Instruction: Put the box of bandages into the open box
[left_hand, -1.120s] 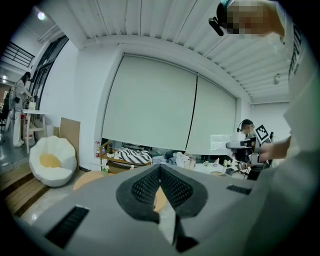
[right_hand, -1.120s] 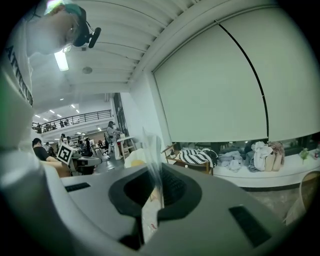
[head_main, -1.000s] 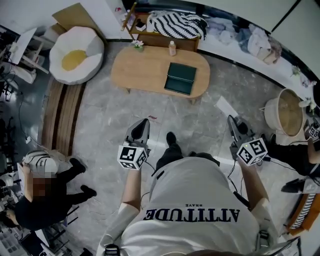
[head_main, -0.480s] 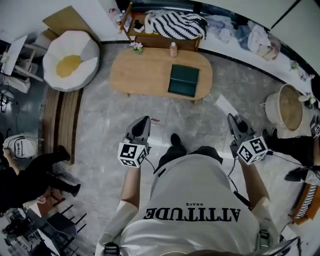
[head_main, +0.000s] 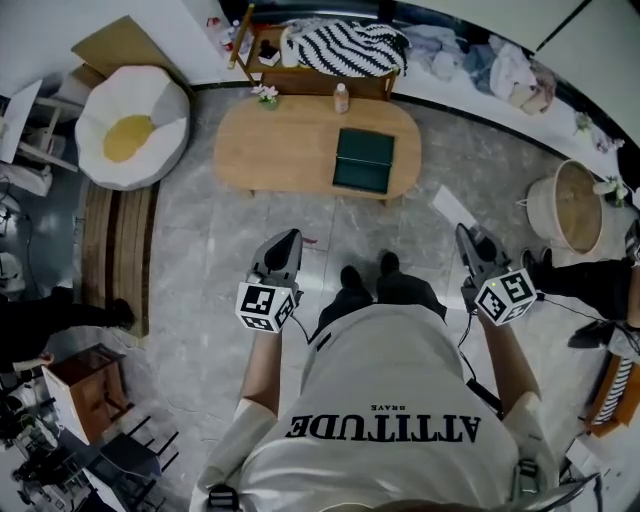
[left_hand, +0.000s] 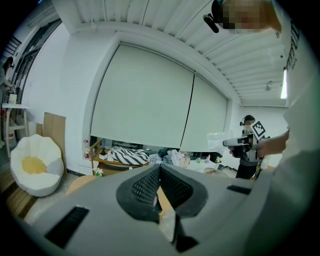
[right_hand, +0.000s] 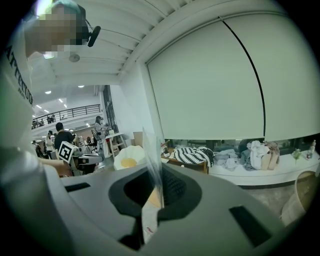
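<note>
Standing with both tools at my waist: my left gripper (head_main: 290, 240) clenched with nothing in it, my right gripper (head_main: 465, 238) pinched on a thin clear sheet (right_hand: 152, 150) standing up between its jaws, the dark green open box (head_main: 363, 160) lying on the oval wooden table (head_main: 280, 150) ahead, well apart from both.

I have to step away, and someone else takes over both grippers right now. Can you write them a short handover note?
Left gripper: jaws shut, nothing between them.
Right gripper: jaws shut on a thin translucent packet; I can't tell whether it is the bandages.
Dark green box: lies on the wooden table ahead of the person and looks open.
Done: packet gripped.
Left: step up to the table, lower the packet into the box, open the jaws.
</note>
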